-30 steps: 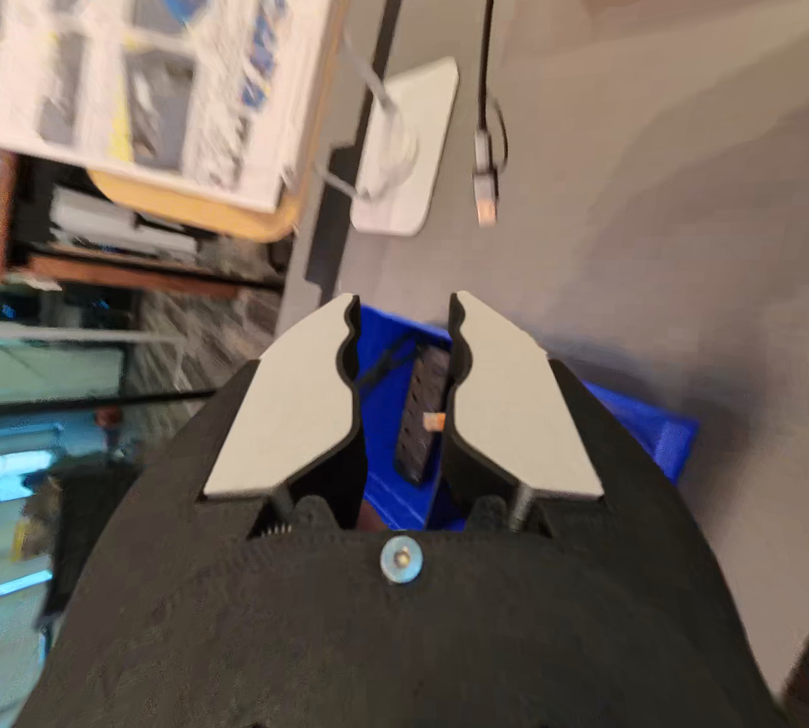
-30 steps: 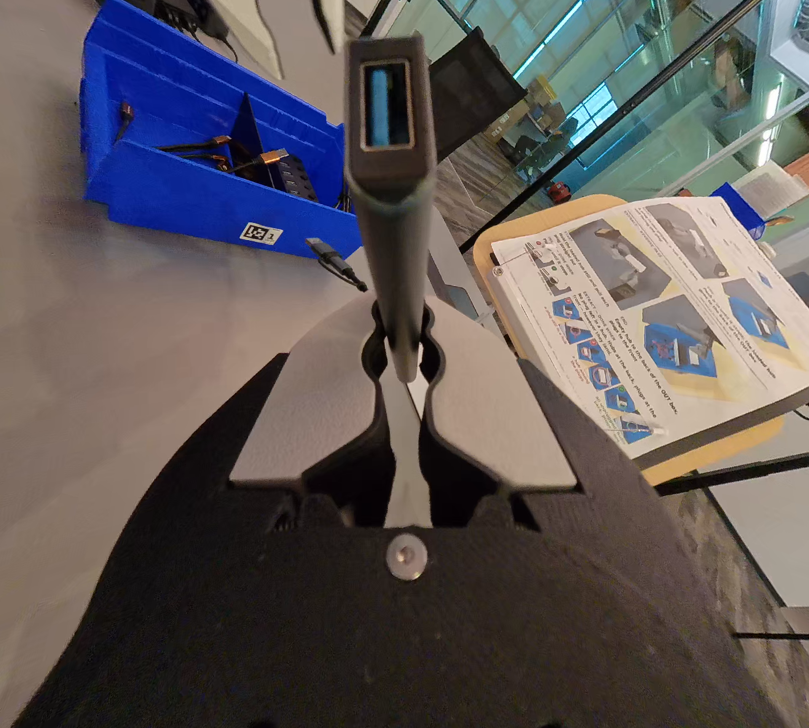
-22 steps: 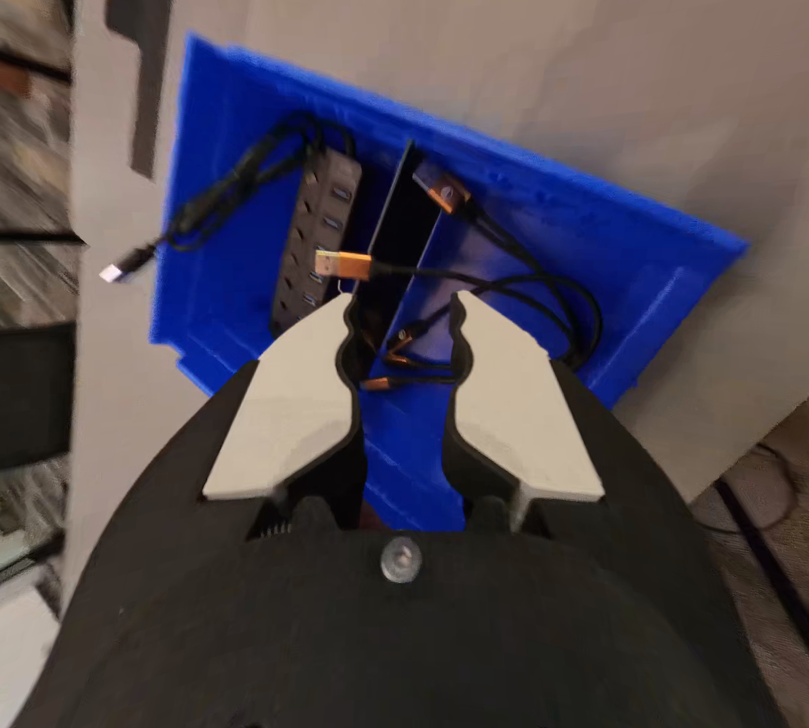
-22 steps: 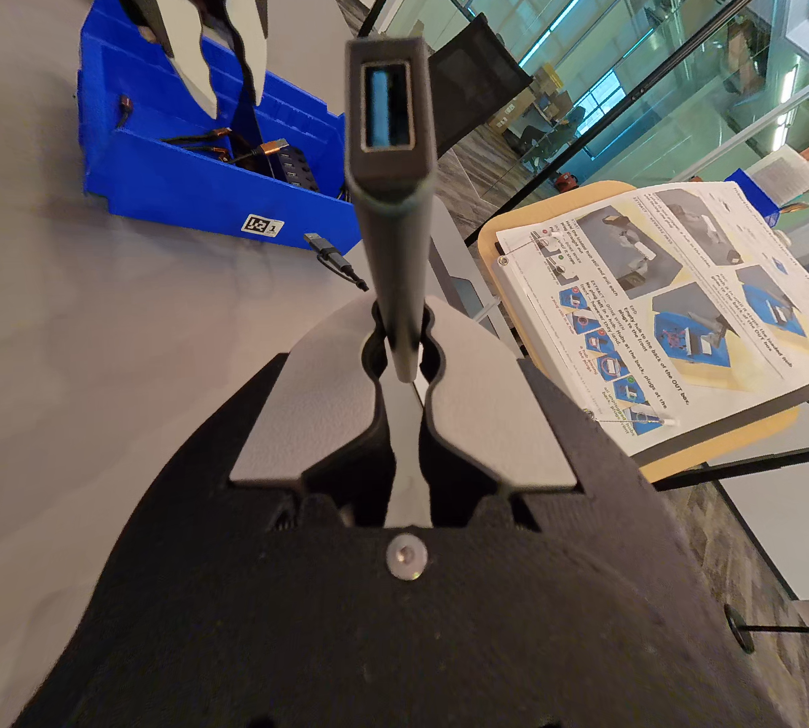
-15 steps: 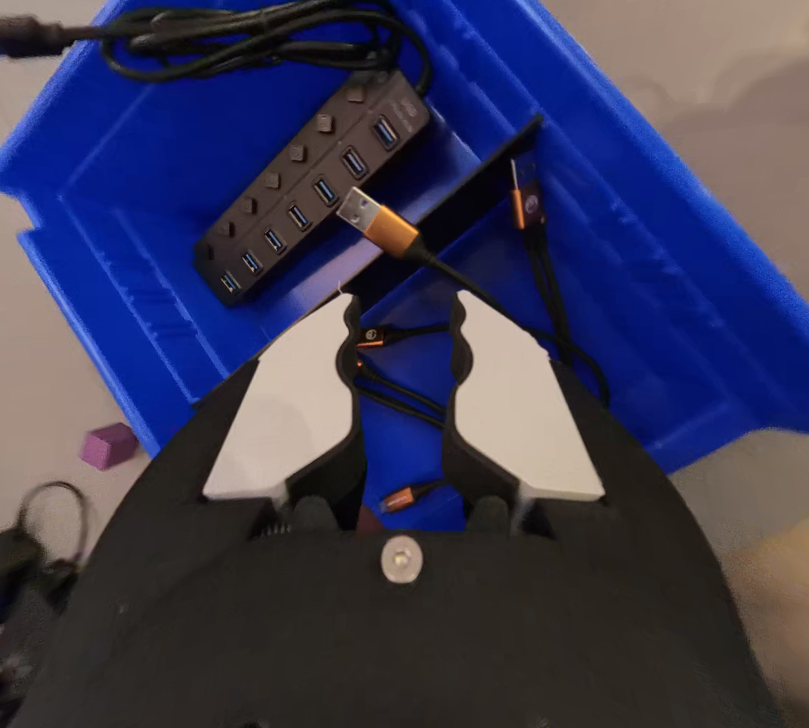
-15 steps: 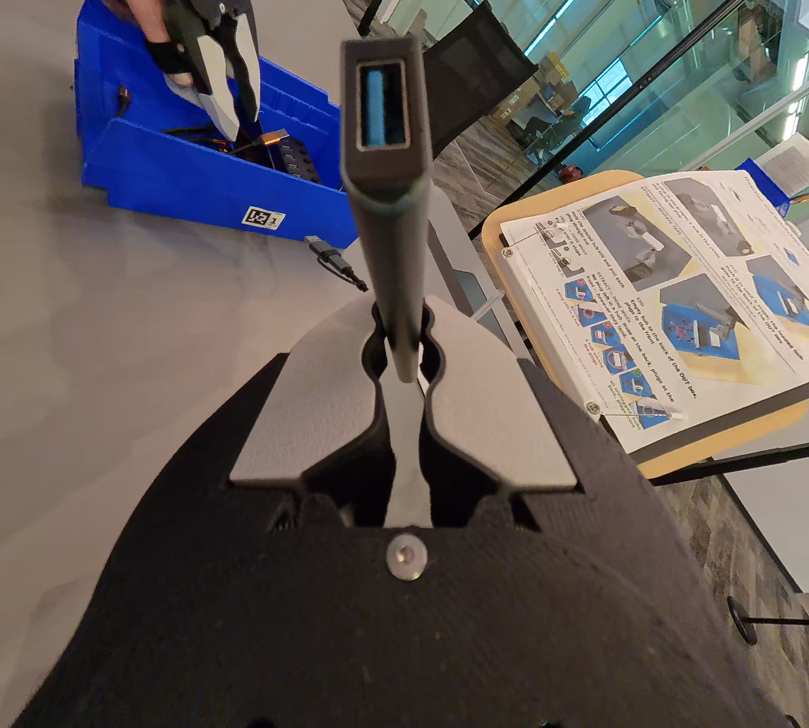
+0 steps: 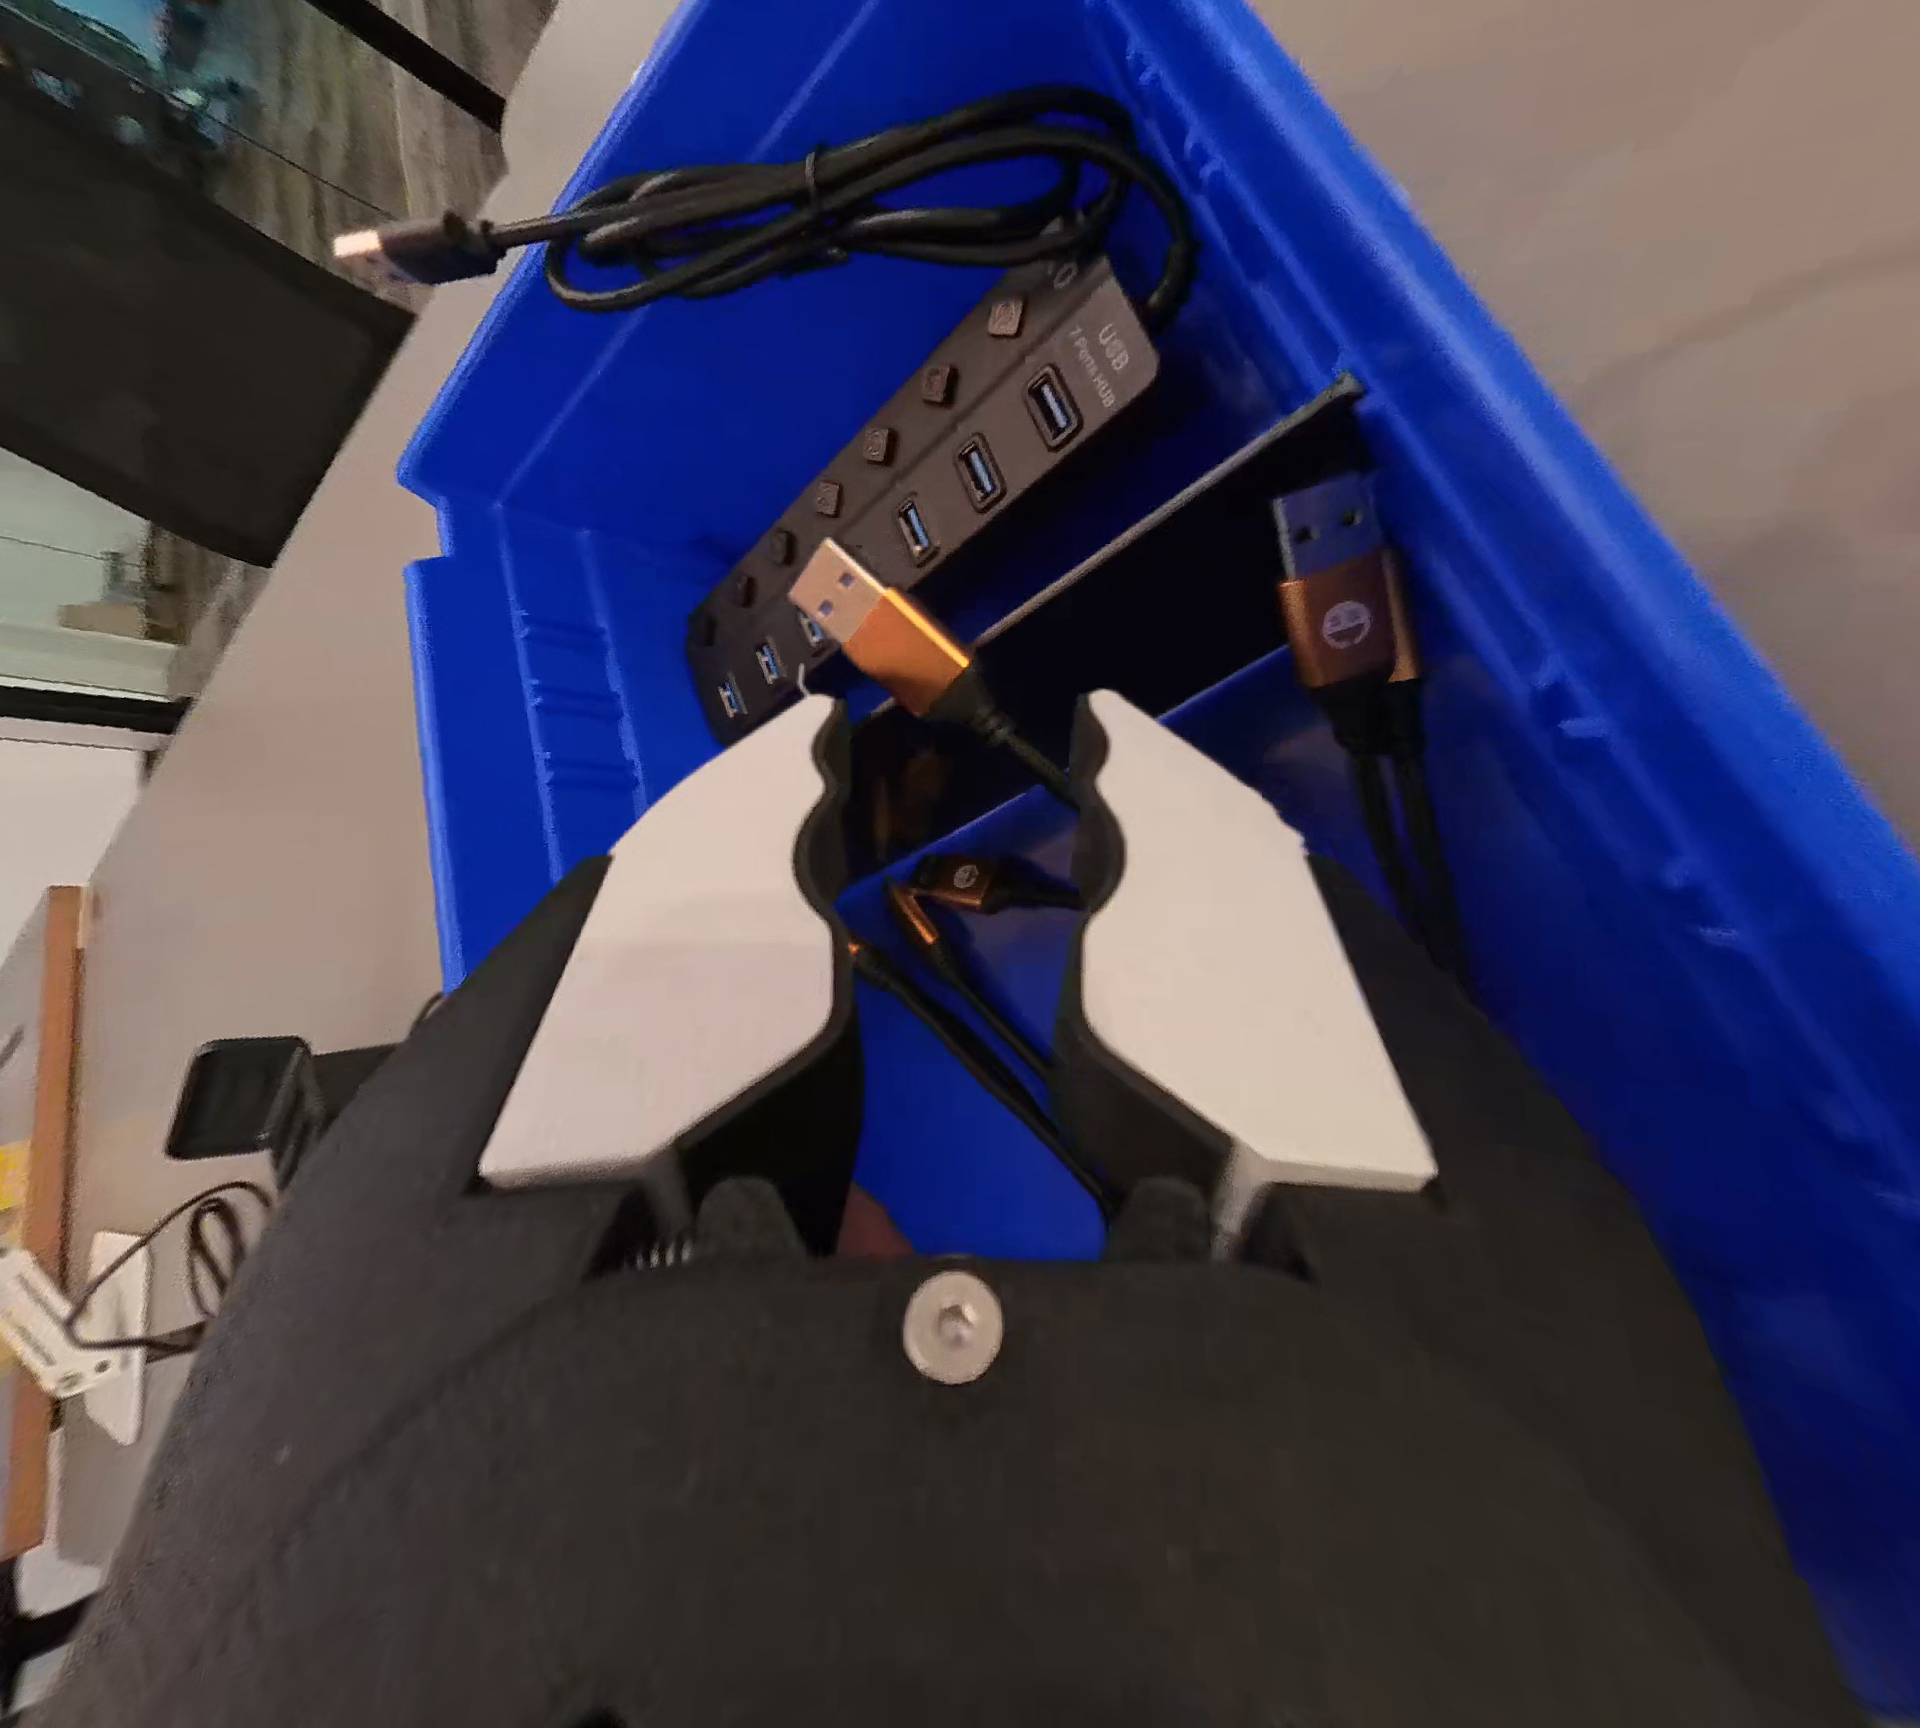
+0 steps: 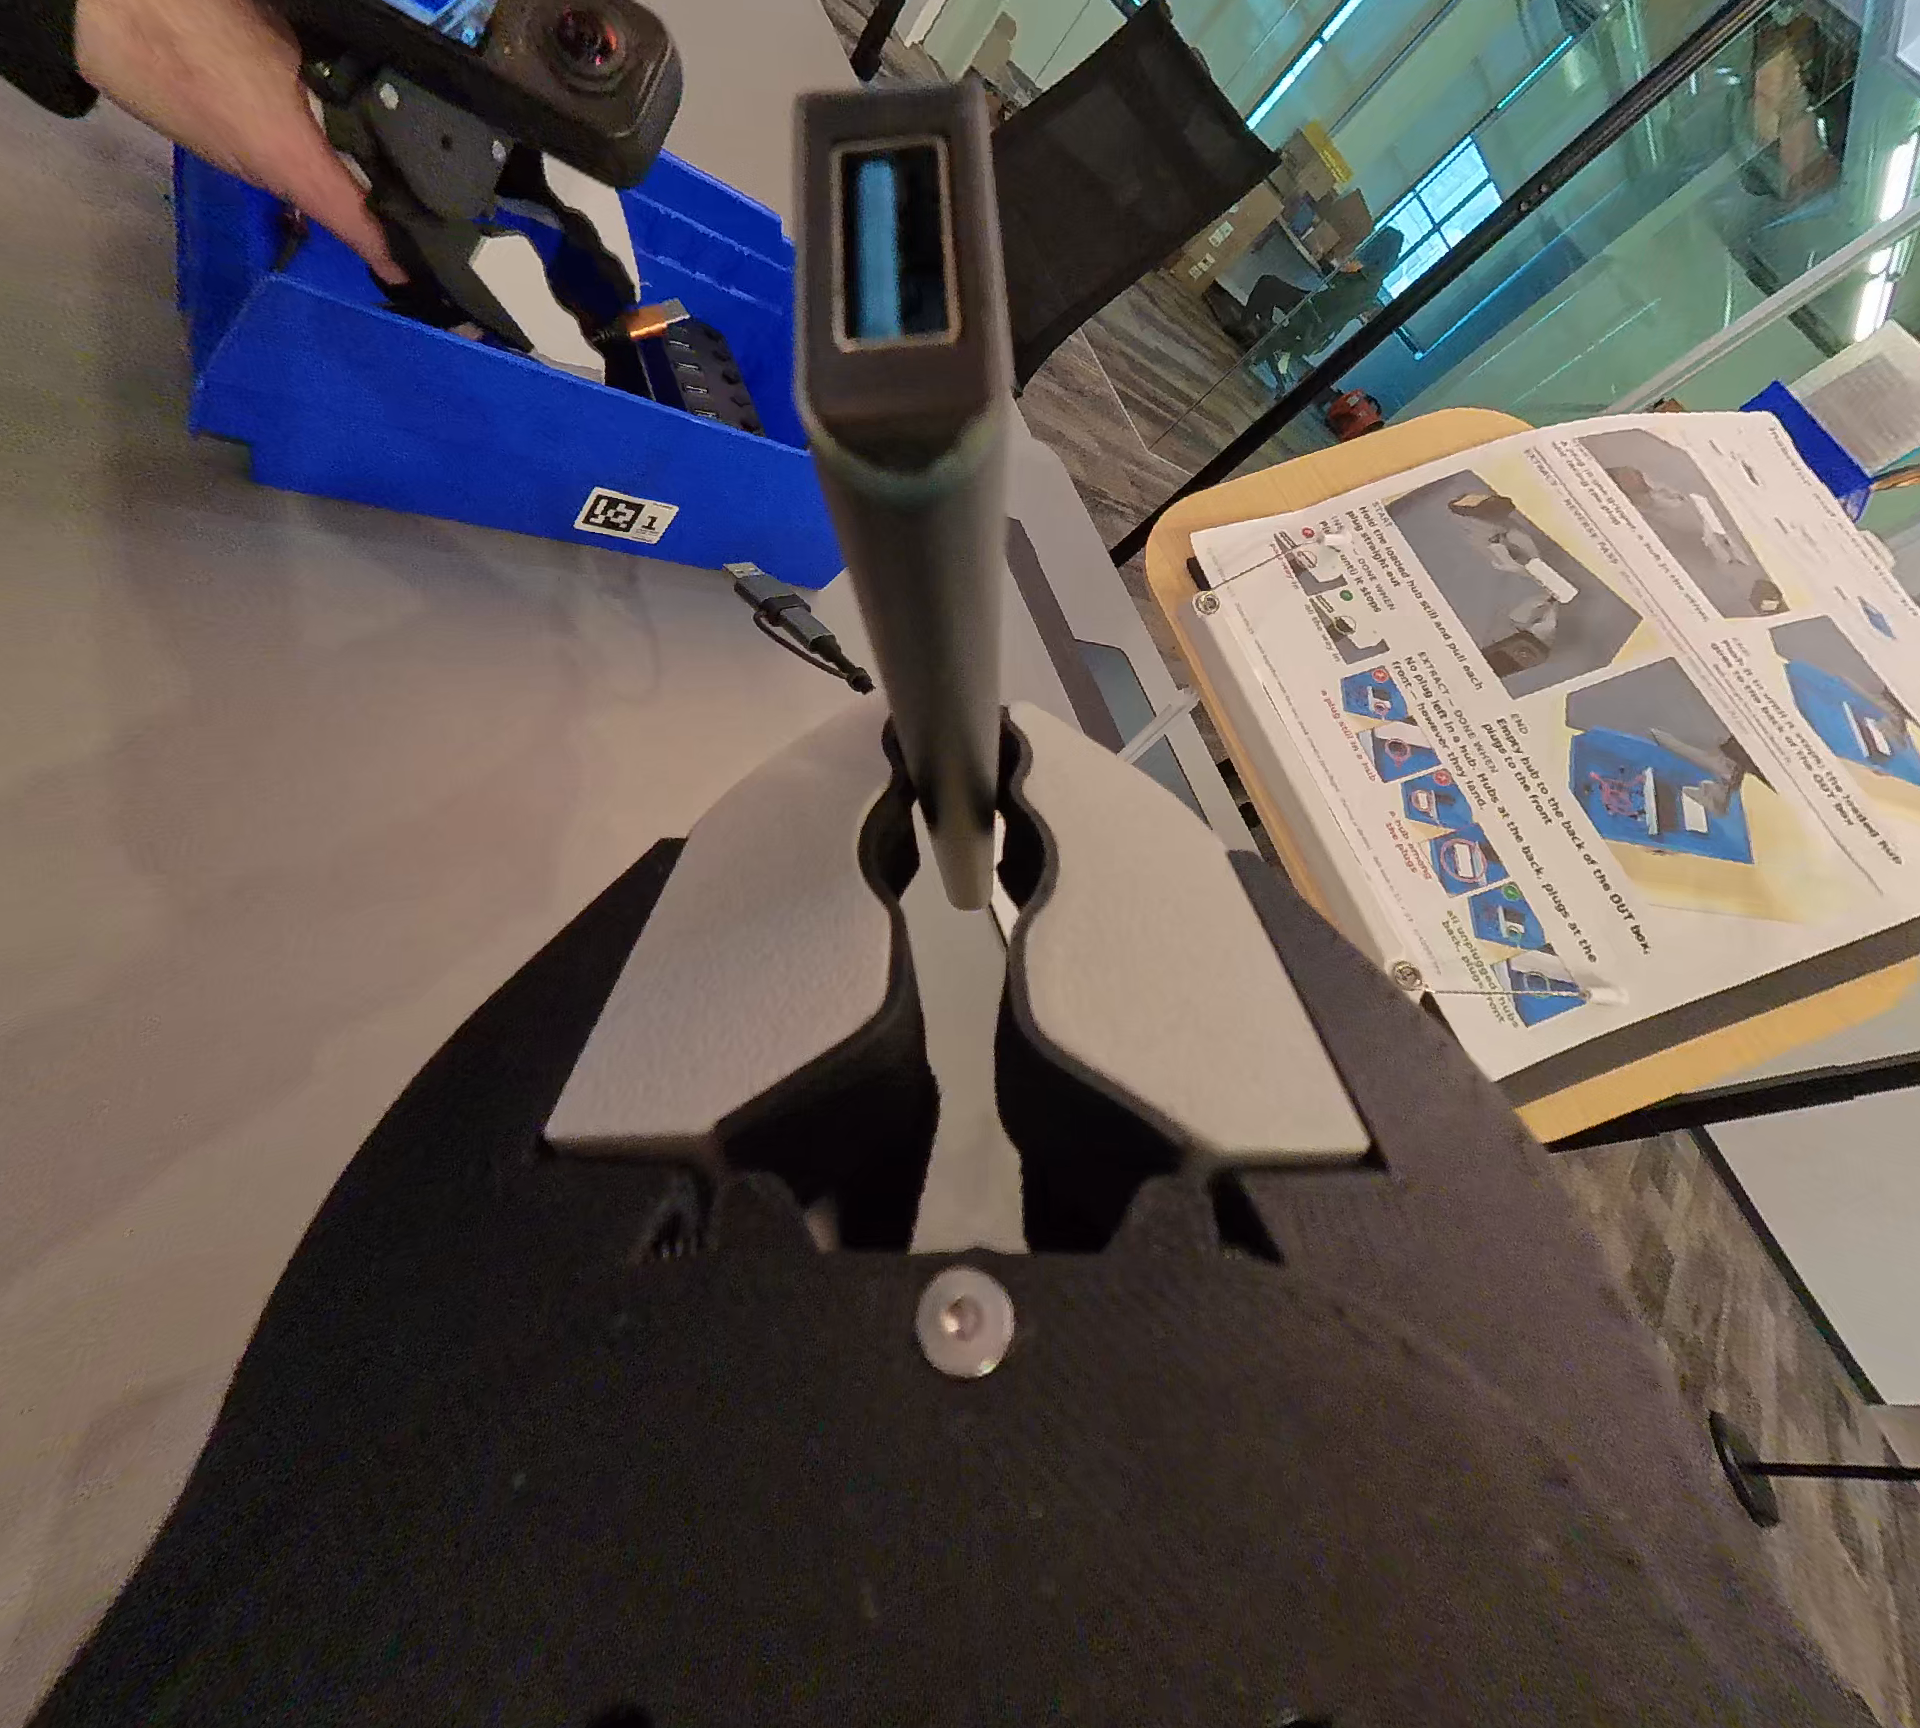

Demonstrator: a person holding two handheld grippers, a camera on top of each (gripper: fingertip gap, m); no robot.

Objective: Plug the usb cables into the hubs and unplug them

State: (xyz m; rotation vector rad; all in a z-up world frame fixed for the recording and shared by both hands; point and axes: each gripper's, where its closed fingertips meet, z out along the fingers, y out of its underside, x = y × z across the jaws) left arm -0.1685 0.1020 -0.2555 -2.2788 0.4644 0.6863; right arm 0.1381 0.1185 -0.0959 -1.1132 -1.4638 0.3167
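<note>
Grey table (image 8: 312,795), left tool (image 7: 956,743) wide above orange-plugged cable (image 7: 883,629) in blue bin (image 7: 1558,535), right tool (image 8: 951,805) clamping grey hub (image 8: 904,390).

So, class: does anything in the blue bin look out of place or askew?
Yes. One orange-sleeved USB plug rests across the black divider, with its tip over the black hub, plugged into nothing. The hub's own cable spills over the blue bin's rim. The left claw hangs open close by.

Left claw (image 7: 956,743) agape over blue bin (image 7: 1621,639), black hub (image 7: 925,504), orange-tipped cable (image 7: 883,639) ahead
</note>
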